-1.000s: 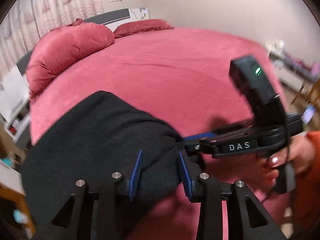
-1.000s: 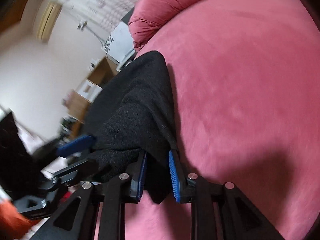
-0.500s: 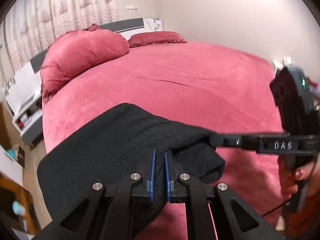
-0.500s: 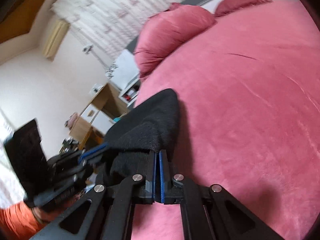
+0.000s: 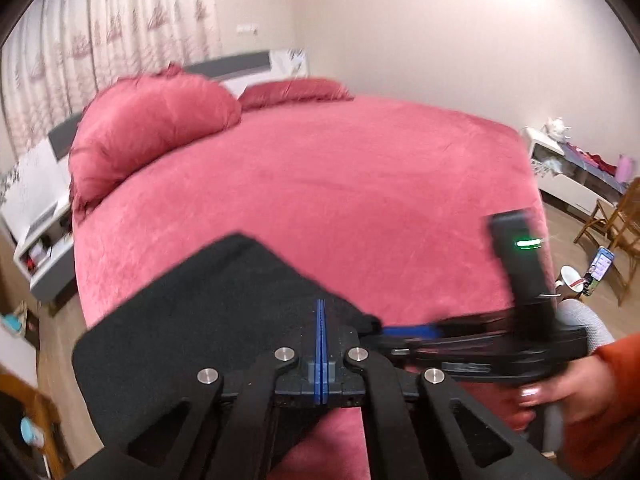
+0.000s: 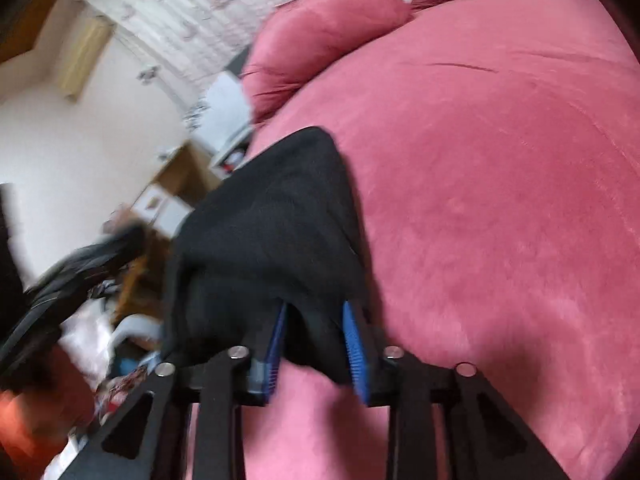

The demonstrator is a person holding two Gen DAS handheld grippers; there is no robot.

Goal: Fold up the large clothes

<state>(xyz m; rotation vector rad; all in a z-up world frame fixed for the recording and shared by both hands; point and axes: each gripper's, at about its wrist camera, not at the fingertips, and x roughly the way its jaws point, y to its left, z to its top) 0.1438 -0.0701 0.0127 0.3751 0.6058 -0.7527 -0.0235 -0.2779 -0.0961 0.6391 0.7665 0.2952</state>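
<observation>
Since the earlier frame the left gripper [image 5: 321,312] had clamped the black garment [image 5: 208,312] at the bed's [image 5: 360,184] edge; the right gripper [image 6: 316,344] had just reopened around cloth, so we risked that corner slipping free.

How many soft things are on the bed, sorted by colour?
Black: 1, the black knit garment.
Pink: 3, the puffy pink velvet duvet bundle, the flat pink pillow and the pink velvet bed cover.
Total: 4.
</observation>
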